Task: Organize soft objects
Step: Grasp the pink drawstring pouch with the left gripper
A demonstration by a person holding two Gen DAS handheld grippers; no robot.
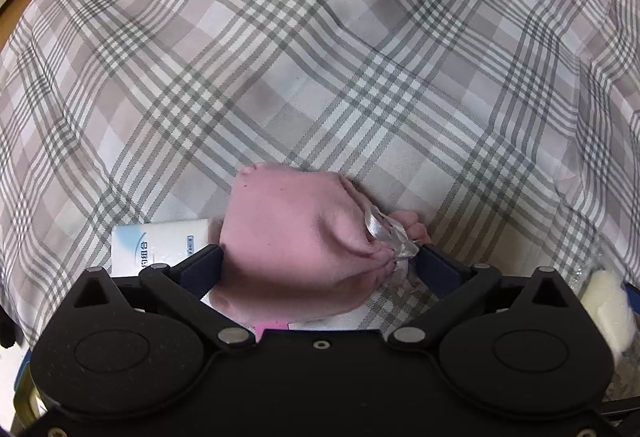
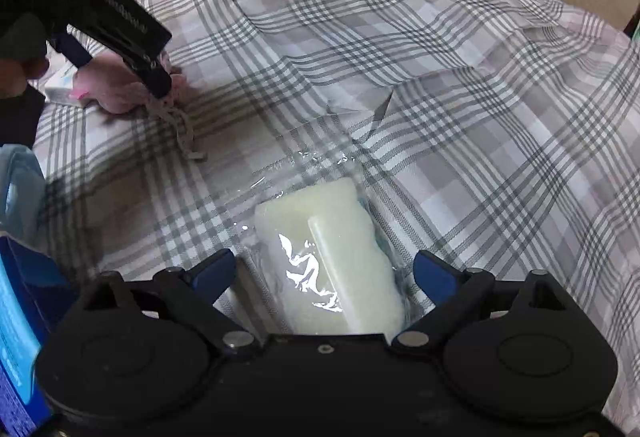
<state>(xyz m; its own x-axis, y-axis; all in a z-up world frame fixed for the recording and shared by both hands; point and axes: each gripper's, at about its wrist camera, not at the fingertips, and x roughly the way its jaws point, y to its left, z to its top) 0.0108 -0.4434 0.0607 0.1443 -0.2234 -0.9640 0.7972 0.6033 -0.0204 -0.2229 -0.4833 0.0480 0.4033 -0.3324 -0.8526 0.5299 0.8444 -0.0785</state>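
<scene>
A pink soft pouch [image 1: 296, 237] with a silver ribbon bow [image 1: 386, 231] lies on the plaid bedcover [image 1: 320, 57]. It sits between the wide-apart fingers of my left gripper [image 1: 320, 257], which is open; the fingers flank the pouch closely. The right wrist view shows the same pouch [image 2: 116, 93] under the left gripper's finger [image 2: 158, 81]. A white foam block in clear wrap [image 2: 332, 261] lies between the spread fingers of my right gripper [image 2: 326, 271], with a gap on the left side. That block [image 1: 608, 309] also shows at the right edge of the left wrist view.
A white tissue packet [image 1: 160, 241] lies partly under the pouch. A pale cord [image 2: 182, 129] trails from the pouch across the cover. A blue box [image 2: 16, 317] and a light blue cloth [image 2: 20, 189] sit at the left edge. A hand [image 2: 20, 73] holds the left gripper.
</scene>
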